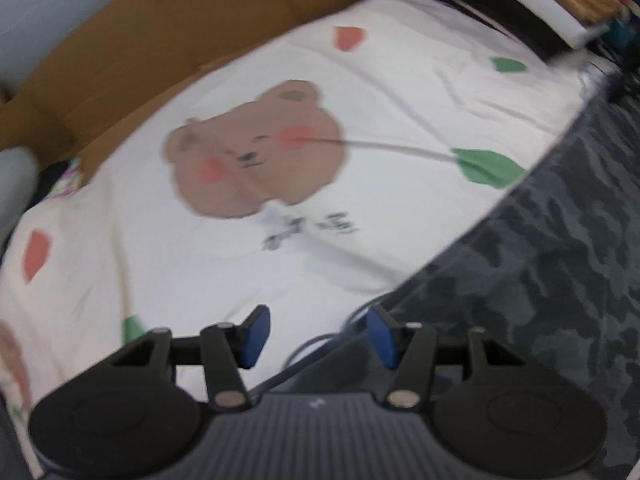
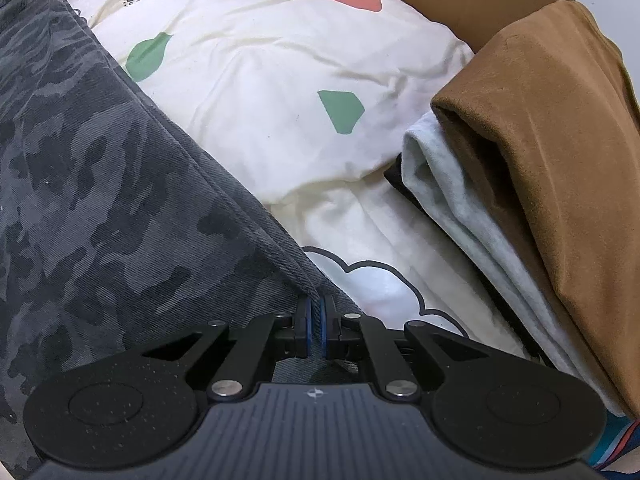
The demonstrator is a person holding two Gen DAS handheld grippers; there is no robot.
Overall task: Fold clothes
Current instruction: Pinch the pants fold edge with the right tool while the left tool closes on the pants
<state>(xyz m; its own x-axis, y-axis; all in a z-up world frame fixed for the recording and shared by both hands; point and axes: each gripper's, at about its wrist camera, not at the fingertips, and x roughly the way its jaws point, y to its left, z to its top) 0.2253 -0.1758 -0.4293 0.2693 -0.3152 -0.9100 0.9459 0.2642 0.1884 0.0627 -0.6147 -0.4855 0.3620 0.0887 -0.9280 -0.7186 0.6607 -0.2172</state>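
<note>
On the bed, the left gripper (image 1: 316, 336) hangs with jaws released beside the camouflage garment (image 1: 560, 280), holding nothing. The right gripper (image 2: 316, 332) has jaws clenched on its hem. I think folding starts; next, the left must catch another edge.

Mounted on the left gripper (image 1: 318, 336), looking steeply down along its fingers, close above the white bedsheet printed with brown bears and red and green shapes (image 1: 240, 248); blurred. Grey camouflage-patterned garment (image 1: 540, 280) at right, brown cardboard box (image 1: 160, 28) at far left.

Mounted on the right gripper (image 2: 316, 332), likewise tilted steeply down, very near the same garment (image 2: 100, 200), here filling the left. Folded brown suede-like cloth over pale grey fleece (image 2: 540, 160) at right.

Shared by both: sheet, garment edge, cardboard.
</note>
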